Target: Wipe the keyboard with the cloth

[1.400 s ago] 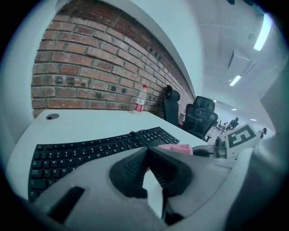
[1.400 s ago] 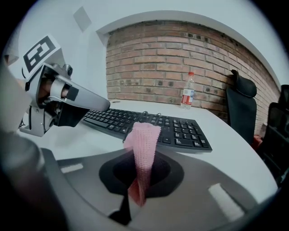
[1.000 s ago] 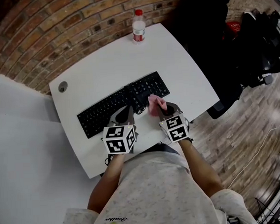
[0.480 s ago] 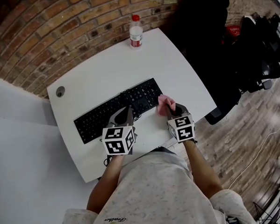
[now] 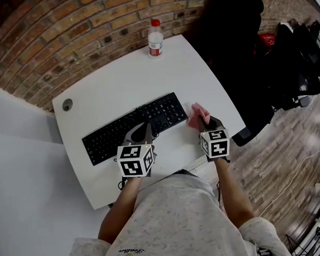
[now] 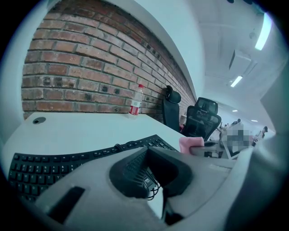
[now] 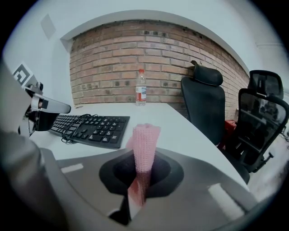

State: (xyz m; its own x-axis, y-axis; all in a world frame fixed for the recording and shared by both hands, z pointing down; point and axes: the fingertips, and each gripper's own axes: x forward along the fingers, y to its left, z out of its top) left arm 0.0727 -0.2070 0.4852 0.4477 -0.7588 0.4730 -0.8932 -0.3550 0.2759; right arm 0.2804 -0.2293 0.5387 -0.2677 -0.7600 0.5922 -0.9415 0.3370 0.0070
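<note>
A black keyboard [image 5: 117,133] lies slantwise on the white table [image 5: 125,78]. My left gripper [image 5: 142,132] is shut at the keyboard's near edge, beside a coiled cable [image 5: 159,126], with nothing seen between its jaws. In the left gripper view the gripper [image 6: 146,152] points over the keys [image 6: 54,164]. My right gripper [image 5: 203,120] is shut on a pink cloth [image 5: 195,115], held over bare table just right of the keyboard's right end. In the right gripper view the cloth [image 7: 145,140] stands up from the gripper [image 7: 142,168], with the keyboard [image 7: 92,127] to the left.
A water bottle [image 5: 155,38] stands at the table's far edge. A round cable hole [image 5: 67,105] is at the far left corner. Black office chairs [image 5: 241,45] stand to the right of the table, a brick wall [image 5: 64,33] behind it.
My right gripper has carried the pink cloth rightward, from the keyboard's right half off its end onto bare table. The left gripper has stayed at the keyboard's near edge.
</note>
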